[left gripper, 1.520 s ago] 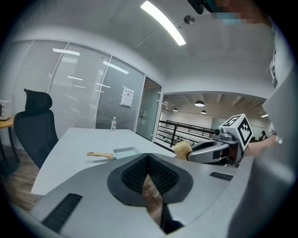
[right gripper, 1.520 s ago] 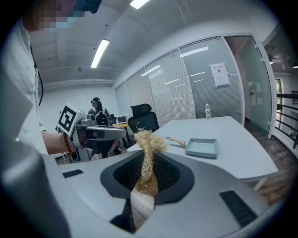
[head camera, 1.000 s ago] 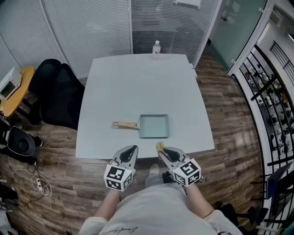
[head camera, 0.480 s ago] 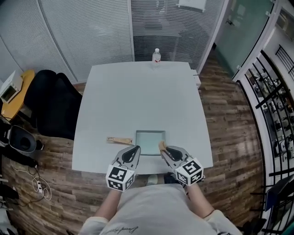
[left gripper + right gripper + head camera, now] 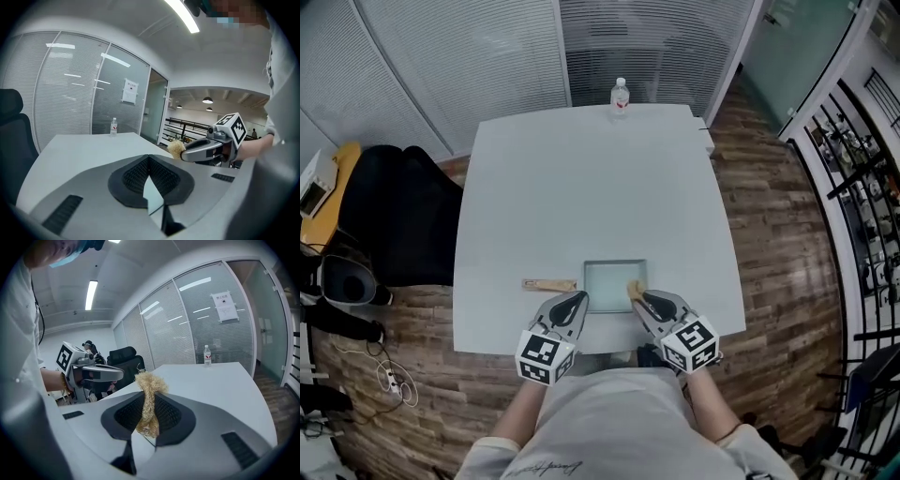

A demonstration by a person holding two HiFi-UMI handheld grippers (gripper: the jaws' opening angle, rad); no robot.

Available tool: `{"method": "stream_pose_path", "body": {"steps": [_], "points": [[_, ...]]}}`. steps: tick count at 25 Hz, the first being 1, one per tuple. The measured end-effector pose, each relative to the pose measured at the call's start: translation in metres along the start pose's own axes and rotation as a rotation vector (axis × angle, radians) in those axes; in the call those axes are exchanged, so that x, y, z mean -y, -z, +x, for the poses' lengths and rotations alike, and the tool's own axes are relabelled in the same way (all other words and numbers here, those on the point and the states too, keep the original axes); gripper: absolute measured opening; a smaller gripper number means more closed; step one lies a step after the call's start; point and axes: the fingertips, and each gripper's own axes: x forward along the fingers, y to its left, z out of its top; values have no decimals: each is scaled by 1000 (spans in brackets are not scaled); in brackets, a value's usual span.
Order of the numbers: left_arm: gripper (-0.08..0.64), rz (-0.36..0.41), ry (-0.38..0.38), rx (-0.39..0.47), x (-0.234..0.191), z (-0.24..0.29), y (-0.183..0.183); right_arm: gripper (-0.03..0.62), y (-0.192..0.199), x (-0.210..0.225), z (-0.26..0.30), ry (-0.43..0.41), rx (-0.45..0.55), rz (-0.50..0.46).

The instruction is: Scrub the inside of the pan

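Pan (image 5: 615, 284) on table (image 5: 581, 187); left tongs (image 5: 575, 300) clenched, empty; right tongs (image 5: 638, 298) grasping scrubber (image 5: 149, 401).

The table (image 5: 581, 187) stood before me, and the pan (image 5: 614, 281) lay on it at 12 o'clock, close to the near edge, its handle (image 5: 549, 284) pointing to 9 o'clock. The bottle (image 5: 620, 97) stood at 12 o'clock too, on the far edge, well behind the pan. A chair (image 5: 394, 216) sat off the table at 10 o'clock. My left gripper (image 5: 575, 299) was at the pan's 7 o'clock corner. My right gripper (image 5: 637, 296) was at its 5 o'clock corner, with the scrubber (image 5: 633, 289) in its jaws.
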Motion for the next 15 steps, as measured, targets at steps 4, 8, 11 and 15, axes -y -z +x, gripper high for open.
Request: {"method": "stream_pose_path", "body": {"steps": [4, 8, 11, 15], "points": [[11, 34, 35, -29, -12, 1, -2, 78, -4, 6, 5, 37, -5, 22], [11, 42, 56, -36, -25, 2, -2, 78, -5, 14, 12, 70, -17, 26], [11, 45, 58, -50, -31, 1, 3, 78, 1, 16, 18, 81, -49, 21], [11, 25, 56, -71, -43, 2, 10, 78, 6, 18, 26, 88, -87, 14]]}}
